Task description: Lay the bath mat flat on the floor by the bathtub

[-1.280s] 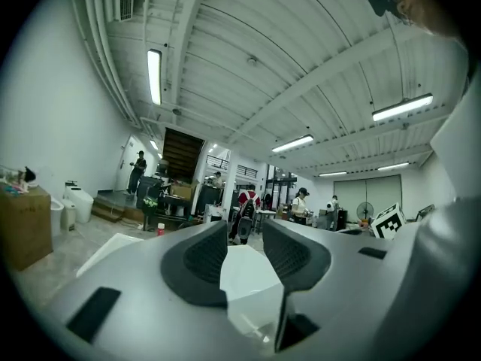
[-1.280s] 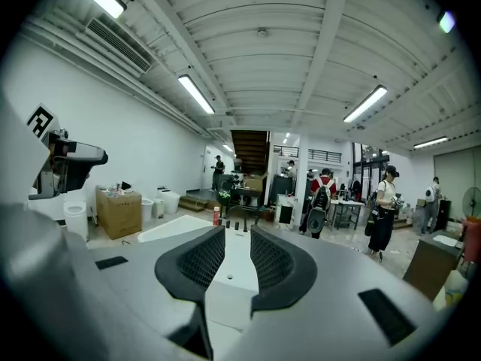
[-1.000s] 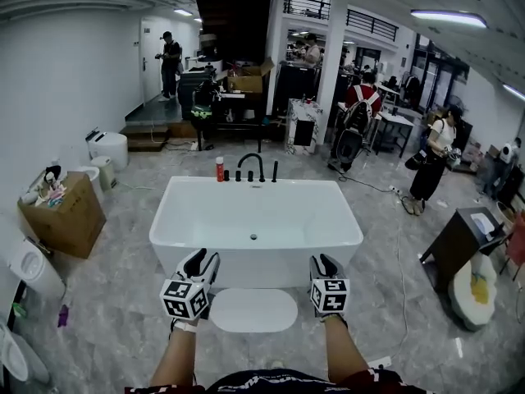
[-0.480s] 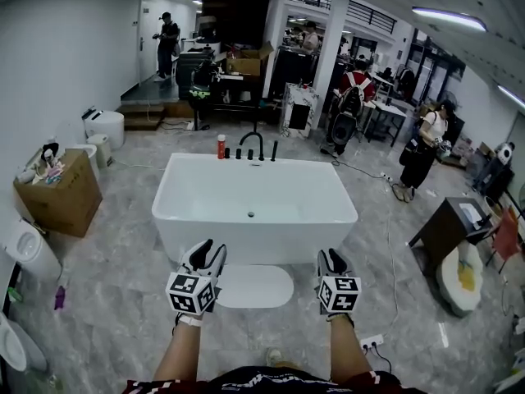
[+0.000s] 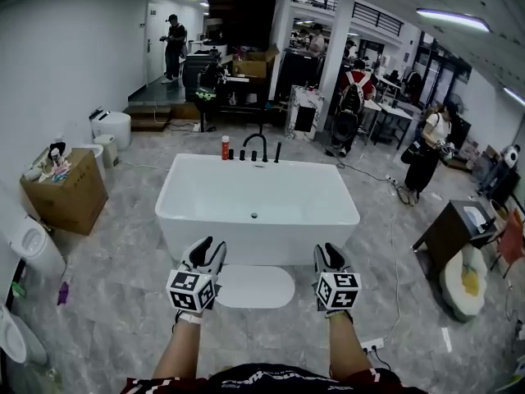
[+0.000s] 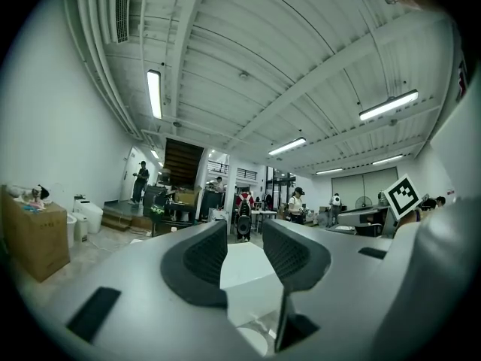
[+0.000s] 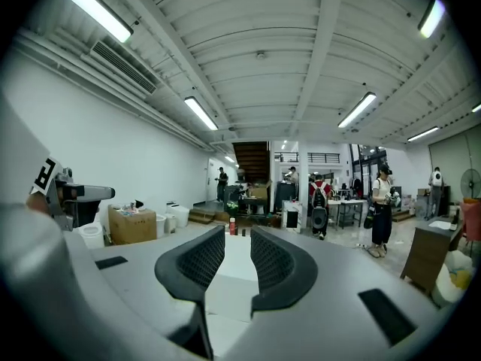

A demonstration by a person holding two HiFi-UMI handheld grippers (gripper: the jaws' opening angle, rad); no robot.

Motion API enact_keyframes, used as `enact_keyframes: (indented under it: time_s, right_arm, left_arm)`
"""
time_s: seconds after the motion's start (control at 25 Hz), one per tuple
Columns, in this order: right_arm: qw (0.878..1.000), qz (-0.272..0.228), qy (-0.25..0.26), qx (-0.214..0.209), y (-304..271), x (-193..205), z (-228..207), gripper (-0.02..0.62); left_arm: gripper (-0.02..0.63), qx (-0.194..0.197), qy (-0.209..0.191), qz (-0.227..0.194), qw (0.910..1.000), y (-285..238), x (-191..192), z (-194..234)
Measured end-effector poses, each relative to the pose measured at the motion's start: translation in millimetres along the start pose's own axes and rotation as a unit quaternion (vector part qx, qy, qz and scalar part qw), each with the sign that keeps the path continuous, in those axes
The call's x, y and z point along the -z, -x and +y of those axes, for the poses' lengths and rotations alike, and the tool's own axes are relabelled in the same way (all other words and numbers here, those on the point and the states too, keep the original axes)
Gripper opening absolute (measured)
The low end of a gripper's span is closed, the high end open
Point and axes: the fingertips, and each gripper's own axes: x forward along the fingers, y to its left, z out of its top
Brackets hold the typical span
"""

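Note:
The white oval bath mat [image 5: 254, 287] lies flat on the grey tiled floor, right against the near side of the white bathtub [image 5: 256, 249]. My left gripper [image 5: 204, 251] hovers over the mat's left end, and its jaws stand apart with nothing between them. My right gripper [image 5: 328, 254] hovers just off the mat's right end, likewise open and empty. In the left gripper view the tub [image 6: 242, 271] shows through the gap between the left gripper's [image 6: 244, 248] jaws. The right gripper view shows the tub [image 7: 234, 271] between the right gripper's [image 7: 237, 258] jaws.
A black faucet [image 5: 256, 147] and a red bottle [image 5: 225, 147] stand on the tub's far rim. A cardboard box [image 5: 66, 200] and toilets [image 5: 34, 249] line the left wall. A dark cabinet [image 5: 449, 238] stands at the right, a power strip [image 5: 371, 345] lies near my feet, and people stand behind.
The head view has shifted a little. Both grippers keep the same stance over the mat, and the mat has not moved.

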Motion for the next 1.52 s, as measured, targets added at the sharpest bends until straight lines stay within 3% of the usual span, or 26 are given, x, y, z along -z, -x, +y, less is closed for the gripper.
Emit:
enact_keyframes:
  time_s: [0.56, 1.32, 1.52]
  right_arm:
    - [0.999, -0.03, -0.007, -0.013, 26, -18, -58, 0.112]
    - [0.999, -0.048, -0.009, -0.004, 46, -28, -80, 0.112]
    - [0.999, -0.047, -0.016, -0.002, 49, -28, -84, 0.112]
  left_arm:
    - [0.144, -0.001, -0.023, -0.015, 0.9996, -34, -25, -68]
    - [0.035, -0.011, -0.018, -0.03, 0.9993, -42, -34, -91]
    - [0.028, -0.005, -0.036, -0.023, 0.9991, -43, -33, -100]
